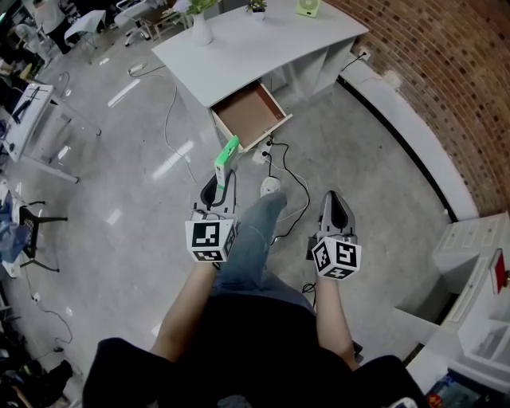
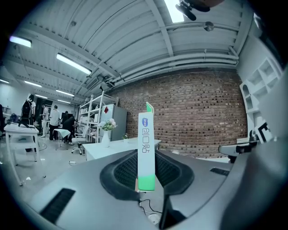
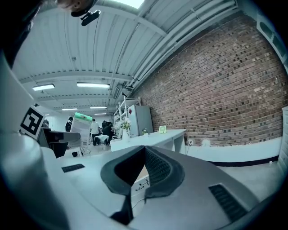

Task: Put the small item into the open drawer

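A slim white box with green ends (image 1: pixel 227 156) sticks up and forward from my left gripper (image 1: pixel 219 185), which is shut on its lower end. In the left gripper view the box (image 2: pixel 146 148) stands upright between the dark pads of the left gripper (image 2: pixel 146 180). The open drawer (image 1: pixel 249 114), brown inside and holding nothing, juts from the white desk (image 1: pixel 255 44) ahead of both grippers. My right gripper (image 1: pixel 334 201) hangs level to the right, its jaws closed at the tips with nothing in them; the right gripper (image 3: pixel 144 150) faces the desk (image 3: pixel 150 140).
A white vase with flowers (image 1: pixel 201 29) and a small green object (image 1: pixel 307 7) stand on the desk. Black cables (image 1: pixel 284 171) trail over the floor under the drawer. The person's leg and shoe (image 1: pixel 269 188) are between the grippers. A brick wall (image 1: pixel 446 72) and white shelves (image 1: pixel 478 279) are on the right.
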Tool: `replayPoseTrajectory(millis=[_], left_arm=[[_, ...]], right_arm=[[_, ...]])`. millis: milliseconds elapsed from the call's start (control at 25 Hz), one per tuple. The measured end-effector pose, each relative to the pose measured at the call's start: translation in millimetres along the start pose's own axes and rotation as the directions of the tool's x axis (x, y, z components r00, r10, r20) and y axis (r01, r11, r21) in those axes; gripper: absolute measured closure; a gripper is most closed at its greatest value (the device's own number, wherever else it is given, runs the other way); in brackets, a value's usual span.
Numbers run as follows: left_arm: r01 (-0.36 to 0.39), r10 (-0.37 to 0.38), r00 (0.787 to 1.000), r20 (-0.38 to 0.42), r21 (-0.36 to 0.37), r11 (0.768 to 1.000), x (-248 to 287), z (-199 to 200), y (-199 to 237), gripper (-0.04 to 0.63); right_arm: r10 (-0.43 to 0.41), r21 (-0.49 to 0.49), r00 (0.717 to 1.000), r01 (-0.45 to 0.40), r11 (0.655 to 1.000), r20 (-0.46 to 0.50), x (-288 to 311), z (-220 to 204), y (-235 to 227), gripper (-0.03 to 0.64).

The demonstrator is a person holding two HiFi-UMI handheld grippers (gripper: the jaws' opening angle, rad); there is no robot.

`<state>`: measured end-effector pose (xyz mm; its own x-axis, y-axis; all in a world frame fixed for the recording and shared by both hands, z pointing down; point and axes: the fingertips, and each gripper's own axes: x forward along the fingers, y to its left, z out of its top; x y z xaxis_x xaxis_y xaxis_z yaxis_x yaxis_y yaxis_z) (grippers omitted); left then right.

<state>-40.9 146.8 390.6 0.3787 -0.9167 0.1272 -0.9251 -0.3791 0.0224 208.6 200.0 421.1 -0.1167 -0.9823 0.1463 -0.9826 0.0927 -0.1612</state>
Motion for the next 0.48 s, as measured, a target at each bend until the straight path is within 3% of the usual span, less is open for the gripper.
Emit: replayPoseTrajectory(millis=[480], left_arm=[[-0.01, 0.01, 1.0, 0.006, -0.03, 0.999, 68, -9, 7, 0.502]], right_arm=[[0.007, -0.032, 1.0, -0.007, 0.999, -0.004, 49, 6, -27, 0.617]])
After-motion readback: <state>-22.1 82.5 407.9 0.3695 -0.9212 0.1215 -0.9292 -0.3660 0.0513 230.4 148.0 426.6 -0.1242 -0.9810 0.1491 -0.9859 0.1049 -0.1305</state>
